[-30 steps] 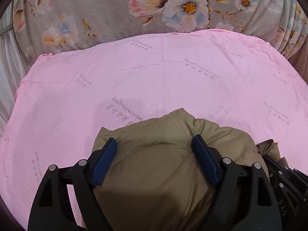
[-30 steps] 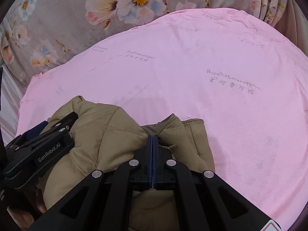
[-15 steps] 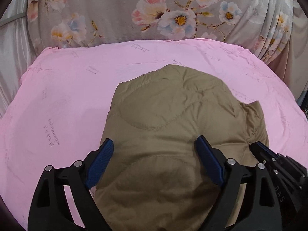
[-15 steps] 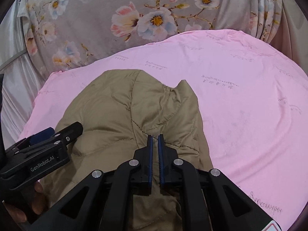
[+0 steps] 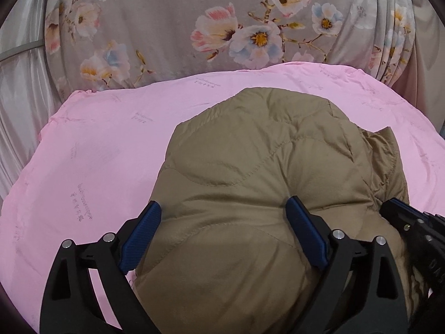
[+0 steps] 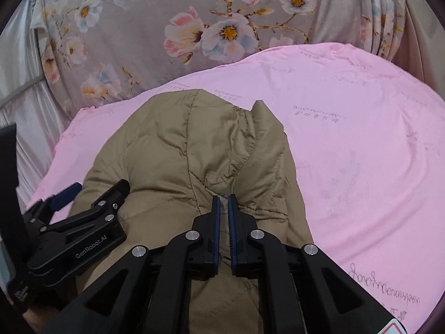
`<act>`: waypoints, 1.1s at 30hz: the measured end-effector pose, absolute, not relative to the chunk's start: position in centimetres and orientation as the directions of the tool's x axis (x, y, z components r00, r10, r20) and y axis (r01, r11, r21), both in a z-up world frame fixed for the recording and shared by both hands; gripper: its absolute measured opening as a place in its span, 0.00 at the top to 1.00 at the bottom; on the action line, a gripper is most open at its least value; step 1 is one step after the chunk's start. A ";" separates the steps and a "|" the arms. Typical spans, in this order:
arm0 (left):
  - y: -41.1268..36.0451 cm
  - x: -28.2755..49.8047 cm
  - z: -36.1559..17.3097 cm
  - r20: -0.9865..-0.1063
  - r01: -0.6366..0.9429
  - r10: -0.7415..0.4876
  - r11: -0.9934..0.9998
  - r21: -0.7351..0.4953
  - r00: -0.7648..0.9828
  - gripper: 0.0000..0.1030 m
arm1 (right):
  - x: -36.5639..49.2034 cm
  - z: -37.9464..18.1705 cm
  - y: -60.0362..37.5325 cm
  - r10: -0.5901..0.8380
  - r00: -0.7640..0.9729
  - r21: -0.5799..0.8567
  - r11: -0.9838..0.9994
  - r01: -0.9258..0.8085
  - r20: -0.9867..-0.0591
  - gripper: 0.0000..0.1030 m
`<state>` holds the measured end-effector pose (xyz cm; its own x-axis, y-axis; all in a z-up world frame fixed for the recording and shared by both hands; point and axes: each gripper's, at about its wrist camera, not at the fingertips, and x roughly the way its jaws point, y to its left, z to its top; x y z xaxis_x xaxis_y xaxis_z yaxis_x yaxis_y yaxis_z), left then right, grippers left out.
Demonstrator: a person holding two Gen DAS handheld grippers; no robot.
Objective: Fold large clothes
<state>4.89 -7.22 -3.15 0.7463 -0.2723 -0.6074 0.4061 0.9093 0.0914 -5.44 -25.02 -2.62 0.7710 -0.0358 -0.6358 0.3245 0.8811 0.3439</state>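
Note:
A tan quilted puffer jacket (image 5: 267, 167) lies bunched on a pink sheet (image 5: 97, 153); it also shows in the right wrist view (image 6: 189, 150). My left gripper (image 5: 225, 222) is open, its blue pads wide apart over the jacket's near part. My right gripper (image 6: 224, 203) has its pads a narrow gap apart, with a fold of jacket fabric at their tips; whether they still pinch it is unclear. The left gripper's body (image 6: 75, 239) shows at the left of the right wrist view.
The pink sheet (image 6: 361, 153) covers the surface, with bare cloth to the jacket's left and right. A grey floral fabric (image 5: 222, 27) hangs behind the far edge. Pale satin cloth (image 5: 19, 83) is at the left.
Both grippers have drawn back toward me and risen, so the jacket now lies spread further onto the sheet. The right gripper's pads went from pressed together to slightly apart.

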 end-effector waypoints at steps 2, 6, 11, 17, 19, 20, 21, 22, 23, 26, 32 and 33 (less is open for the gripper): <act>-6.1 5.0 -2.6 -0.626 0.418 -0.297 0.907 0.051 0.721 0.12 | -7.4 -1.5 -26.8 -0.015 0.773 0.409 0.842 0.352 -0.635 0.86; -2.5 5.5 -1.3 -0.692 0.422 -0.357 0.903 -0.082 0.628 0.11 | -10.2 -0.8 -30.8 -0.002 0.739 0.458 0.784 0.419 -0.673 0.64; 0.9 6.9 -1.5 -0.772 0.427 -0.444 0.869 -0.248 0.455 0.10 | -9.2 -4.0 -33.4 0.187 0.624 0.536 0.722 0.436 -0.759 0.54; 3.6 8.8 -4.2 -0.772 0.362 -0.591 0.790 -0.495 0.235 0.05 | -7.7 -6.2 -31.9 0.376 0.561 0.627 0.690 0.362 -0.738 0.45; 3.9 9.3 -5.3 -0.744 0.334 -0.647 0.747 -0.575 0.166 0.05 | -7.7 -6.4 -31.7 0.416 0.563 0.662 0.663 0.349 -0.714 0.45; 3.9 9.4 -5.7 -0.731 0.321 -0.668 0.728 -0.605 0.140 0.05 | -7.5 -6.6 -31.6 0.442 0.563 0.683 0.646 0.341 -0.698 0.45; 3.4 9.4 -6.2 -0.708 0.315 -0.700 0.696 -0.645 0.097 0.05 | -7.5 -6.8 -31.5 0.462 0.563 0.700 0.631 0.335 -0.686 0.45; 2.8 9.3 -6.5 -0.703 0.318 -0.707 0.686 -0.655 0.075 0.04 | -7.3 -7.0 -31.2 0.472 0.566 0.710 0.622 0.329 -0.676 0.45; 2.2 9.0 -6.4 -0.719 0.333 -0.688 0.703 -0.628 0.095 0.04 | -7.2 -7.1 -31.1 0.473 0.572 0.715 0.619 0.326 -0.671 0.45; 1.3 8.9 -6.2 -0.731 0.352 -0.672 0.717 -0.602 0.118 0.04 | -6.7 -7.2 -30.7 0.489 0.586 0.737 0.597 0.316 -0.646 0.45; 1.0 8.6 -5.3 -0.722 0.412 -0.675 0.707 -0.575 0.151 0.06 | -4.8 -7.7 -30.0 0.547 0.625 0.808 0.532 0.253 -0.556 0.58; 0.9 8.4 -4.9 -0.724 0.432 -0.667 0.713 -0.552 0.176 0.08 | -4.7 -7.5 -29.9 0.531 0.640 0.804 0.539 0.250 -0.555 0.69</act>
